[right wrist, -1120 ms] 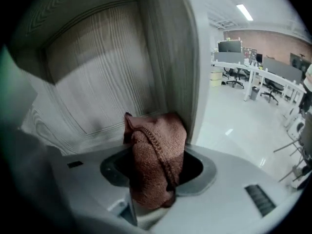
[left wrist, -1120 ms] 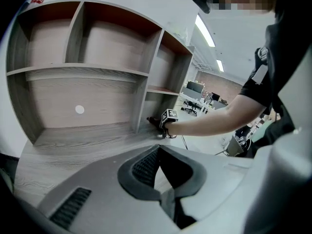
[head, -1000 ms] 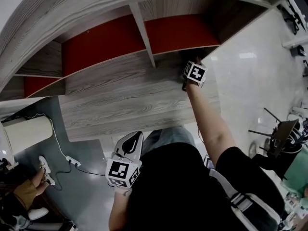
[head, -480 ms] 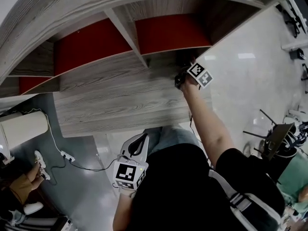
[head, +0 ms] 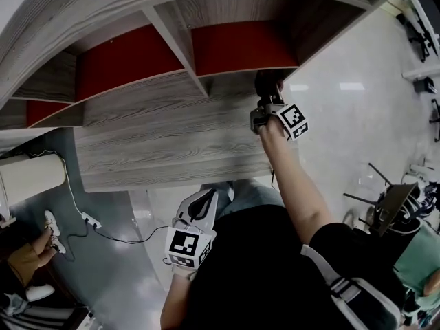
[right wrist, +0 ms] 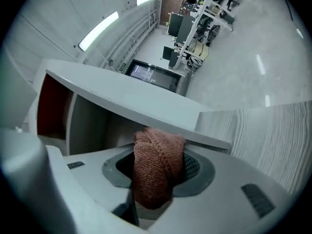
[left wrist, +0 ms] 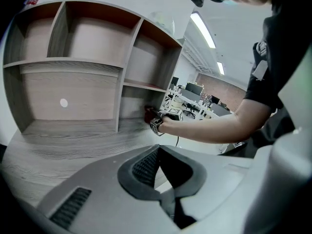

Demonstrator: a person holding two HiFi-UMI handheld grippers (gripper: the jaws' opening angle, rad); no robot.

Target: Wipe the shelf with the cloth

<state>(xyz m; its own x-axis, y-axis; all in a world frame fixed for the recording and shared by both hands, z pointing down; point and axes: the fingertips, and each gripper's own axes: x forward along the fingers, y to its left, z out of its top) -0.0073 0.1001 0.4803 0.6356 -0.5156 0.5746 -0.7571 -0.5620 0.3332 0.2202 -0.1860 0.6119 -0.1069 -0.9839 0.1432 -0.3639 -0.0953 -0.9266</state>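
The right claw (right wrist: 155,189) pinches the brown knitted cloth (right wrist: 158,155) at the shelf's (head: 165,139) right end, near its back corner; wiping seems under way. The next move calls for dragging the cloth left along the board. The left claw (left wrist: 170,199) hangs pressed together and empty, below the front edge.

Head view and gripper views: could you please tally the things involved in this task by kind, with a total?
Cloth: 1, reddish-brown knit
Shelf unit: 1
Grippers: 2, left gripper with fingers shut on nothing, right gripper shut on the cloth
Total: 4
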